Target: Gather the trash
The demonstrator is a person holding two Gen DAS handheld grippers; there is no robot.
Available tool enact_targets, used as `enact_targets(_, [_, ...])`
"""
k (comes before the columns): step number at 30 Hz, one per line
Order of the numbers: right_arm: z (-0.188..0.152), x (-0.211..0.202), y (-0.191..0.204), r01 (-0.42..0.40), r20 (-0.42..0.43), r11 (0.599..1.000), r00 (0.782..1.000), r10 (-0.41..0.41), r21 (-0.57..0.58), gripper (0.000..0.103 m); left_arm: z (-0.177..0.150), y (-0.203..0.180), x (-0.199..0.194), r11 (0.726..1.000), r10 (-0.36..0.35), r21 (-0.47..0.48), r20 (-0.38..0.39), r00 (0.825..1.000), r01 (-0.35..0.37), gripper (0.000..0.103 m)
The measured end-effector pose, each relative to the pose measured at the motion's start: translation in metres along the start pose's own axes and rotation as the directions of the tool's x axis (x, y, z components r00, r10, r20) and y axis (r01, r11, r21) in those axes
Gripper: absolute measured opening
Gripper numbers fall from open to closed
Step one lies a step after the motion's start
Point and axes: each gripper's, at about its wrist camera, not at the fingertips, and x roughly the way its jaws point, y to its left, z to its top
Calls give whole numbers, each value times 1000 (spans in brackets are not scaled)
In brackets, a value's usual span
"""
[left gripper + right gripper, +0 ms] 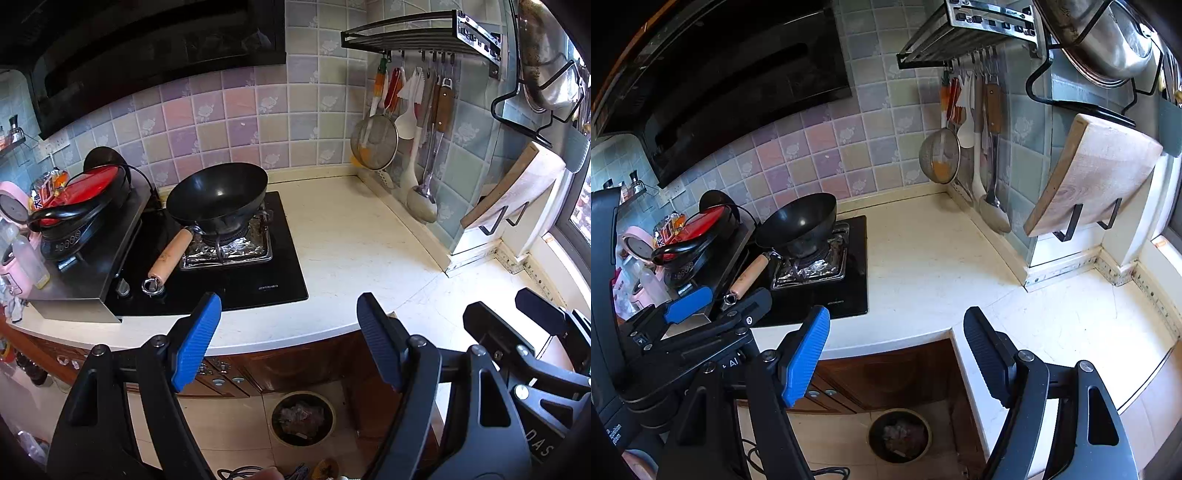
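Observation:
A round trash bin (303,417) stands on the floor below the counter's curved edge, with crumpled waste inside; the right wrist view shows the same trash bin (899,434). My left gripper (288,343) hangs above it, open, with nothing between its blue and black pads. My right gripper (897,354) is also open and empty, high above the bin. The right gripper (517,317) shows at the right in the left wrist view, and the left gripper (720,299) at the left in the right wrist view.
A cream countertop (351,240) wraps the corner. A black wok (218,195) sits on the hob (229,280), an electric griddle (77,210) beside it. Utensils (406,122) hang on the tiled wall, a cutting board (1093,173) leans at the right. Wooden cabinets (897,373) stand below.

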Motion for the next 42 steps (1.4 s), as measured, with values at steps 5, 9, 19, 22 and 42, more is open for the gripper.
enact_targets(5, [2,2,-1,-11,-9,1000,1000,11,1,76,1,-2,1,1000,10,0,-10,1000,-10,74])
enact_targets(9, [1,6,-2,-11,-19,1000,1000,11,4,76,1,-3,4,1000,10,1,-21,1000,-10,74])
enact_targets(19, [2,8,-6,13,-26,1000,1000,-12,17,76,5,-9,14,1000,-8,14,-38,999,8,74])
enact_targets(22, [2,9,-8,18,-24,1000,1000,-18,23,76,7,-11,16,1000,-10,22,-37,999,11,74])
enact_targets(42, [3,18,-15,35,-34,998,999,-33,46,76,11,-15,29,999,-33,38,-55,998,35,74])
